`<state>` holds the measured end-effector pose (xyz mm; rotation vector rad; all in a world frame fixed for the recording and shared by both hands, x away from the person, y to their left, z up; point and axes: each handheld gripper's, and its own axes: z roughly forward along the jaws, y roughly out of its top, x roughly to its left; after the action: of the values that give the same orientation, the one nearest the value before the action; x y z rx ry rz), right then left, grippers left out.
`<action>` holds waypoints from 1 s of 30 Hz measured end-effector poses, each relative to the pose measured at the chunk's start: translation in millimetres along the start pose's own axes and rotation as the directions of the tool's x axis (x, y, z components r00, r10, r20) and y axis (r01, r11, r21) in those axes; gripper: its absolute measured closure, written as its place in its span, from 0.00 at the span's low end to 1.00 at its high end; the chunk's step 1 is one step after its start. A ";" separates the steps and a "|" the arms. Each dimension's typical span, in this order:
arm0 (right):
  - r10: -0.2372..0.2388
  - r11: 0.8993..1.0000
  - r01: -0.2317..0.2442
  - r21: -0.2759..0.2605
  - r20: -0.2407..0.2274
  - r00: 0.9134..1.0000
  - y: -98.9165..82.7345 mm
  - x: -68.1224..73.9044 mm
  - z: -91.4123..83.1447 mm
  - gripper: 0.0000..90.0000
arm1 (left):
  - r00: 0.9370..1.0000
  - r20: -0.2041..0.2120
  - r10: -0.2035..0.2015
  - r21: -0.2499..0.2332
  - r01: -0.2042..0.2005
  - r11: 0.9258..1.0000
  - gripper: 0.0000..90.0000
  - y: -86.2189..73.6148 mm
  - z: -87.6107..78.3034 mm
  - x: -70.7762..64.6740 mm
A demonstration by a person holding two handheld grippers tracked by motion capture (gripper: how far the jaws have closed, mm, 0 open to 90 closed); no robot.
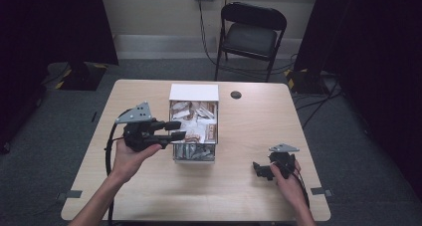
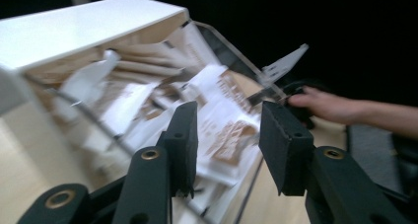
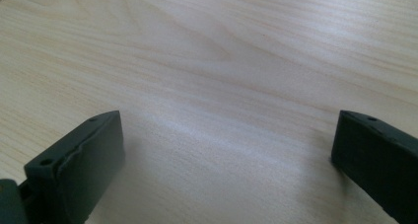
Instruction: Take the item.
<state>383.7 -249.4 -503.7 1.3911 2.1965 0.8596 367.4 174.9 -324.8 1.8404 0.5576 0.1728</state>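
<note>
A clear-walled box with a white lid part at its far end stands mid-table, filled with several paper packets. My left gripper hovers at the box's left wall, jaws open and pointing right over the packets. In the left gripper view the open jaws frame brown-and-white packets with nothing between them. My right gripper rests low on the table at the right front, jaws wide open. The right gripper view has its jaws spread over bare wood.
A small dark round disc lies on the table behind the box. A black folding chair stands beyond the far edge. Cables trail on the floor at the right. Bare tabletop lies along the front.
</note>
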 end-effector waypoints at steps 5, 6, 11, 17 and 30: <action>-0.005 1.000 0.005 0.000 -0.003 1.000 -0.5 0.4 -0.5 0.00 | 1.000 -0.005 0.021 0.034 -0.021 0.999 0.68 -0.8 10.5 -2.0; -0.005 1.000 0.005 0.000 -0.003 1.000 -0.6 0.5 -0.6 0.00 | 1.000 0.002 0.023 0.039 -0.023 0.999 0.68 -0.8 11.9 -1.7; -0.005 1.000 0.005 0.000 -0.003 1.000 -0.6 0.5 -0.6 0.00 | 1.000 0.003 0.025 0.054 -0.026 0.998 0.69 -1.1 18.7 -0.9; -0.005 1.000 0.005 0.000 -0.004 1.000 -0.6 0.6 -0.7 0.00 | 0.998 -0.012 0.062 0.111 -0.061 0.992 0.73 -3.5 29.9 0.2; -0.009 1.000 0.009 0.000 -0.005 1.000 -1.0 0.8 -0.9 0.00 | 0.994 -0.031 0.109 0.186 -0.102 0.977 0.78 0.3 34.2 -2.4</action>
<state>382.2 -249.3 -503.8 1.3798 2.2044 0.8613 378.5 144.4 -335.7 2.0524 0.5187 0.2372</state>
